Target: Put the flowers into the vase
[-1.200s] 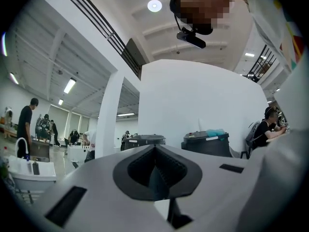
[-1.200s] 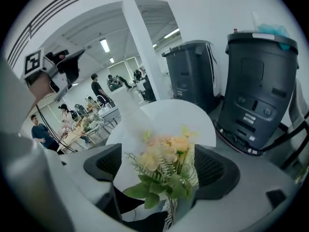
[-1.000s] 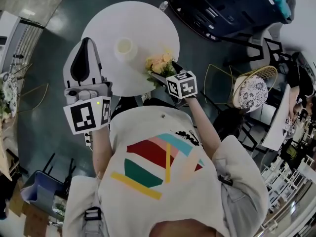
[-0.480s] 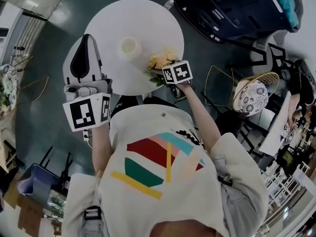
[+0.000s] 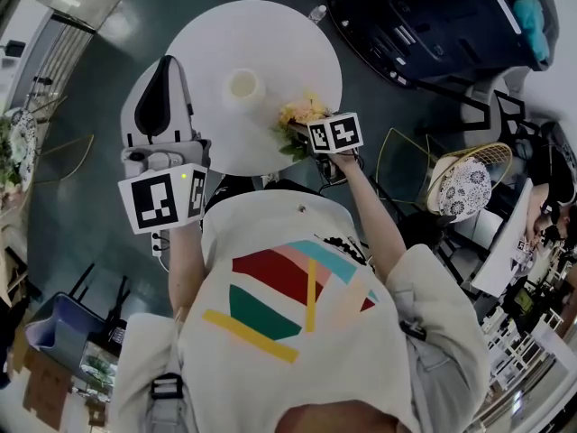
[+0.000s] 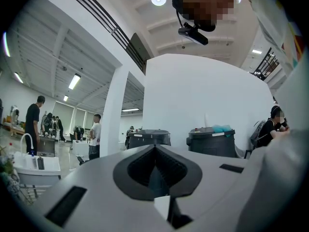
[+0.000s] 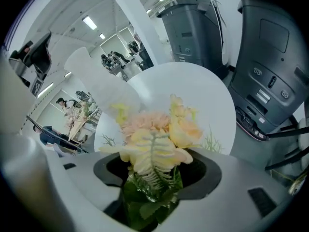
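A bunch of pale yellow and peach flowers (image 5: 302, 114) with green leaves lies at the near right edge of the round white table (image 5: 270, 34). My right gripper (image 5: 306, 131) points steeply down at it. In the right gripper view the leafy stems of the flowers (image 7: 154, 134) fill the gap of my right gripper (image 7: 153, 180), whose jaws are closing and press on them. The white vase (image 5: 243, 84) stands upright near the table's middle, left of the flowers. My left gripper (image 5: 166, 61) hangs level off the table's left side, shut and empty; its view shows my left gripper (image 6: 155, 146) facing a white wall.
Dark grey bins and machines (image 5: 424, 16) stand past the table at the right, also seen as grey bins (image 7: 193, 23). A wire chair with a patterned cushion (image 5: 460, 174) is at my right. A small bottle (image 5: 315, 12) lies on the floor beyond the table. People stand far off.
My right gripper has dropped onto the flowers and its jaws have come in round the stems. The left gripper has stayed where it was.
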The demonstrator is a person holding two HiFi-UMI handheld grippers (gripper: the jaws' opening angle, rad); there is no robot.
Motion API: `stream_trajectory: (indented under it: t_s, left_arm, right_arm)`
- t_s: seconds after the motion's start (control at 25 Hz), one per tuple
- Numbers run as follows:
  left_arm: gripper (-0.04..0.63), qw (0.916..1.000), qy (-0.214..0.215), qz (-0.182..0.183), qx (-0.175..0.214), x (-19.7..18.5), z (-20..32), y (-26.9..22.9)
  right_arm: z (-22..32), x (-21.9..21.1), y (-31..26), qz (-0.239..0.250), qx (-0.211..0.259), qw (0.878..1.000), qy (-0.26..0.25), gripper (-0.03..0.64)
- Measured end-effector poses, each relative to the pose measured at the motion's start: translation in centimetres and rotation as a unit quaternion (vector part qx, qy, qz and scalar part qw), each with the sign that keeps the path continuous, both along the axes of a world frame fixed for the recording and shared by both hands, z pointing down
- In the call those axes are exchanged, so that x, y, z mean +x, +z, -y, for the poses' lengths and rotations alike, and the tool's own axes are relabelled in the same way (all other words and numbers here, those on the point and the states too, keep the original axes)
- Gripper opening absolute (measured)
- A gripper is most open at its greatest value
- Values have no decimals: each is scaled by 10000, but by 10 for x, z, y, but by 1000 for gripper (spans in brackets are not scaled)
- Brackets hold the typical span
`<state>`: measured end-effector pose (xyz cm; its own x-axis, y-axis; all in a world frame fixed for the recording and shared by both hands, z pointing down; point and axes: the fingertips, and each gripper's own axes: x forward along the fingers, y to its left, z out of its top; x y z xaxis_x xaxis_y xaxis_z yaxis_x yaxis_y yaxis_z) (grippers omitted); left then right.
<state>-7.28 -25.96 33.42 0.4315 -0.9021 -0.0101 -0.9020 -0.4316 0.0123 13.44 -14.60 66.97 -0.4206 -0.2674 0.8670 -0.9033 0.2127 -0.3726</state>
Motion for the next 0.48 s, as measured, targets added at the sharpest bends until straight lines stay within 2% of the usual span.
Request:
stream_trajectory:
  t_s: [0.28,0.48]
  left_arm:
    - [8,9999,26,30,155,4,-5,-11]
    - [8,9996,31,36,263,5,-13,-19]
  right_arm:
    - [20,13,-23,-31,623,9975,331,247]
    - [52,20,-69,158,1388,9885,582,244]
